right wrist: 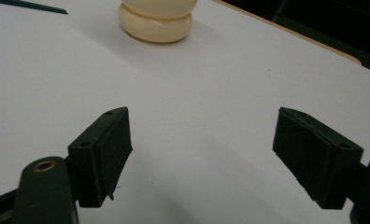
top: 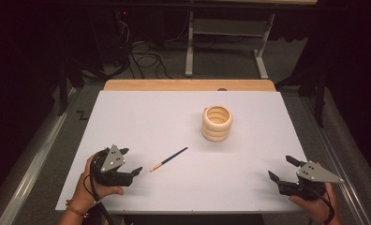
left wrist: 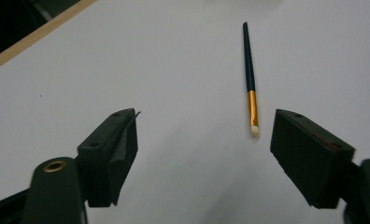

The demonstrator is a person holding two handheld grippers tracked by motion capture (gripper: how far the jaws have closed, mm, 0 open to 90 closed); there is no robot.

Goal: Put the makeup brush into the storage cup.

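Observation:
A thin brush point(top: 169, 159) with a dark handle, gold ferrule and pale tip lies flat on the white tabletop point(top: 141, 117), just right of my left gripper point(top: 133, 161). In the left gripper view the brush point(left wrist: 250, 70) lies ahead, its pale tip near the right jaw; the left gripper point(left wrist: 204, 121) is open and holds nothing. A stack of cream rings point(top: 217, 123) stands upright past the table's middle. My right gripper point(top: 279, 166) rests at the front right, open and empty. In its own view the right gripper point(right wrist: 199, 114) faces the ring stack point(right wrist: 156, 21) far ahead.
A wooden strip point(top: 188, 85) borders the table's far edge. Beyond it on the floor stand a metal frame point(top: 190, 47) and loose cables point(top: 146, 58). A metal rail point(top: 38, 154) runs along the left side. A hand holds each gripper at the front edge.

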